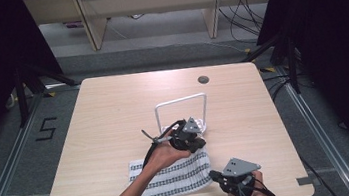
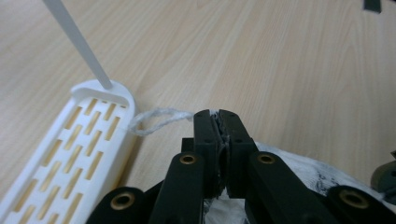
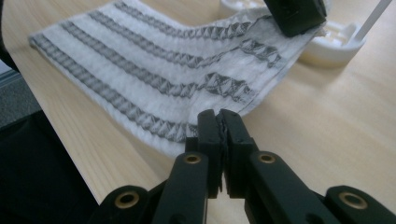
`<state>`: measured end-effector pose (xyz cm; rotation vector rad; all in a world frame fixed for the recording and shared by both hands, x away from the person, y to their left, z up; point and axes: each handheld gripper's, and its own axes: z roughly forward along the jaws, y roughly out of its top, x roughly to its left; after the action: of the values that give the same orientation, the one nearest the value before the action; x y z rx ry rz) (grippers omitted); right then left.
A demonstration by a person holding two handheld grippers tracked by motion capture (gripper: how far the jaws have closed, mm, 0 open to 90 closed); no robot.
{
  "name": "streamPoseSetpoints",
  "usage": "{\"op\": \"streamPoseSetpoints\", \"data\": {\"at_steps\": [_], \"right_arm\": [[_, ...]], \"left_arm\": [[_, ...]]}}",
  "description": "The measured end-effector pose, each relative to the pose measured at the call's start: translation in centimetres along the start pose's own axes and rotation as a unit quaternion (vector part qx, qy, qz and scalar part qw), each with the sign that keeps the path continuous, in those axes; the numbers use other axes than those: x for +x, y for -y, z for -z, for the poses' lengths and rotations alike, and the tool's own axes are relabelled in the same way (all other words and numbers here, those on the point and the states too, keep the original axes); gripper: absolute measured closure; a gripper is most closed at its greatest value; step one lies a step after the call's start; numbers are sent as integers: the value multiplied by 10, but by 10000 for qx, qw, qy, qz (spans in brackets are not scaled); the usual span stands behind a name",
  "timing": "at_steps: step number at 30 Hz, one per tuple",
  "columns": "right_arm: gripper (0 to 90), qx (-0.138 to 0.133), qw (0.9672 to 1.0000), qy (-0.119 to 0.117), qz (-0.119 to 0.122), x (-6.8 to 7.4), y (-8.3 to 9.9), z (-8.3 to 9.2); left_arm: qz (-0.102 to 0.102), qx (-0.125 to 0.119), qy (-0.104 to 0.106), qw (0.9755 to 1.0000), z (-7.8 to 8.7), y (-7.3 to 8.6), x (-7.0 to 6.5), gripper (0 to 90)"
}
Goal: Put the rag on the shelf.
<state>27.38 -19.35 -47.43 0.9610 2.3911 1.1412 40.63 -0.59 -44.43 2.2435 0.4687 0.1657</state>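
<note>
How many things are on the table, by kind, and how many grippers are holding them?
Striped towel: 1
White rack: 1
Grippers, left gripper and right gripper, both shut on the towel: 2
Total: 4

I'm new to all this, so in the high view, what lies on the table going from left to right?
Striped towel → left claw → white rack → right claw.

White grey-striped towel (image 1: 177,175) lies on the table's near edge, two corners lifted.
</note>
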Motion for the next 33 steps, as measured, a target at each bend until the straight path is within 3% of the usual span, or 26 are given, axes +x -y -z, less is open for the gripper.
{"op": "streamPoseSetpoints", "data": {"at_steps": [1,4,5,6,8,9,14,15,18,20,21,23,24,27,28,29,30,33], "right_arm": [[884,-84,9999,17,60,0,-2,2],[884,-230,9997,-29,63,1,-10,9],[885,-321,9994,52,126,0,-13,11],[885,-317,9995,43,11,2,-15,13],[885,-452,9988,54,168,0,-20,16],[886,-529,9984,87,194,-1,-24,18],[886,-715,9971,54,256,-2,-42,27],[887,-878,9953,88,388,-4,-55,32],[887,-1010,9944,75,302,-6,-71,39],[887,-1164,9918,113,511,-11,-84,44],[887,-1164,9921,66,460,-12,-91,48],[888,-1236,9913,107,443,-13,-97,51],[888,-1245,9906,155,540,-16,-111,57],[888,-1322,9885,300,673,-19,-127,65],[888,-1424,9861,371,772,-22,-133,68],[888,-1428,9859,421,761,-24,-145,75],[888,-1428,9859,421,761,-24,-145,75],[888,-1543,9818,597,930,-31,-159,80]], "left_arm": [[0,0,0,10000,0,0,0,864],[-46,-25,-105,9999,25,-5,-1,863],[-14,-84,-131,9999,29,-6,0,863],[35,-158,-152,9998,37,-7,0,863],[53,-212,-177,9996,41,-7,0,863],[123,-346,-186,9992,55,-9,1,863],[153,-567,-167,9981,80,-14,3,863],[195,-705,-260,9970,96,-18,5,863],[286,-924,-381,9946,119,-25,5,863],[299,-957,-393,9942,127,-28,5,863],[327,-1081,-516,9923,141,-34,4,862],[361,-1161,-513,9913,149,-38,5,861],[403,-1216,-552,9902,160,-43,4,861],[404,-1301,-555,9891,171,-50,4,861],[426,-1341,-587,9883,174,-52,4,861],[475,-1389,-586,9874,178,-55,4,860],[490,-1415,-609,9868,180,-56,4,860],[638,-1562,-638,9836,186,-62,6,860]]}}
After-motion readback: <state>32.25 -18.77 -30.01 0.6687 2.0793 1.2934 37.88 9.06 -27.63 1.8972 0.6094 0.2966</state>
